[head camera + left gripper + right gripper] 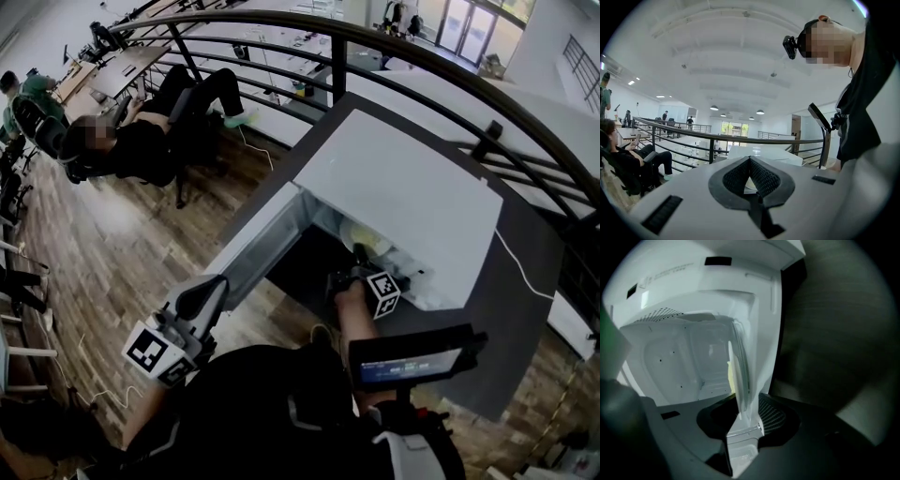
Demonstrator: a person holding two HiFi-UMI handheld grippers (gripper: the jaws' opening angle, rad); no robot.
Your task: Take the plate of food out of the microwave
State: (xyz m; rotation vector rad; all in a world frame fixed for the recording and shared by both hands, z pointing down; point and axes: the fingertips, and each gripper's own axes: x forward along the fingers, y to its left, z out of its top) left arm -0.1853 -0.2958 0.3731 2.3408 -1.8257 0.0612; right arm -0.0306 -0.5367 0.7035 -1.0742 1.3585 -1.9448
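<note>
Plate of food [742, 380]: white, seen edge-on. Its near rim sits between the jaws of the right gripper [743, 409], and the rest reaches away from that gripper into the cavity of the microwave [403, 187]. Pale yellow food [729, 376] lies on it just past the jaw tips. The plate of food is inside the microwave, close to the open front.

Seated person [141, 141]: far to the left of both grippers, reclined in a chair on the wood floor [112, 244].

Left gripper [204, 298]: held low, left of the microwave and well apart from the right gripper. Jaws closed on each other with tips touching and nothing between them.

Door [251, 251]: white, swung open, standing between the two grippers and nearer the right one.

Right gripper: reached into the open front, jaws clamped on the plate's rim, with one ribbed pad [772, 412] pressed against one face of the rim.

Screen [408, 364]: a dark device with a lit display, behind the right gripper on the person's side.

Counter [534, 309]: dark, carries the microwave and runs on to the right of the right gripper.

Railing [422, 66]: dark curved bars, beyond the microwave from the right gripper.
</note>
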